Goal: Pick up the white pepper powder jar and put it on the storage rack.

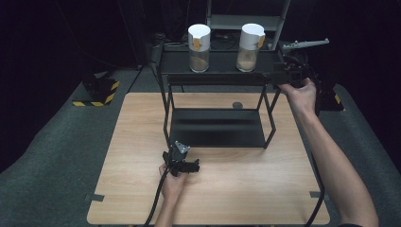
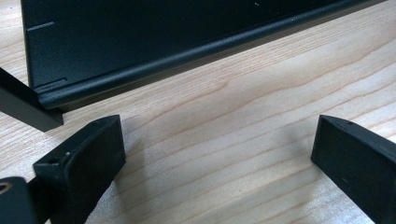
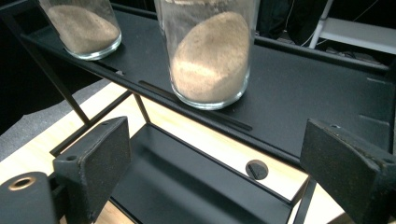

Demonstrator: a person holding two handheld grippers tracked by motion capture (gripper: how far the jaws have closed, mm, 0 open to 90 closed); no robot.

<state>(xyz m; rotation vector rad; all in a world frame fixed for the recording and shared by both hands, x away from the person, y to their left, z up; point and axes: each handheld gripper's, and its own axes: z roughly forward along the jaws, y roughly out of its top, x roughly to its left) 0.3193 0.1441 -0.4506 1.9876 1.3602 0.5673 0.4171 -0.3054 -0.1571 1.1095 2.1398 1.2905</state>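
Two jars sit on the black shelf's (image 1: 222,71) top; the right tongs (image 3: 212,163) (wide, empty) face the nearer jar (image 3: 210,51). Go slow, grab low. Left tongs (image 2: 217,163) rest wide on the desk (image 1: 236,189).

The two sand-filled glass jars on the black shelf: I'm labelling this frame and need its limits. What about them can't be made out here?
- Near glass jar of sand: its top is cut off by the upper edge of the right gripper view.
- Far glass jar: cut off likewise there.
- High view: the white paper wrap hides the upper glass, so whether there are lids cannot be told.
- Orange tape tabs: too small to read.
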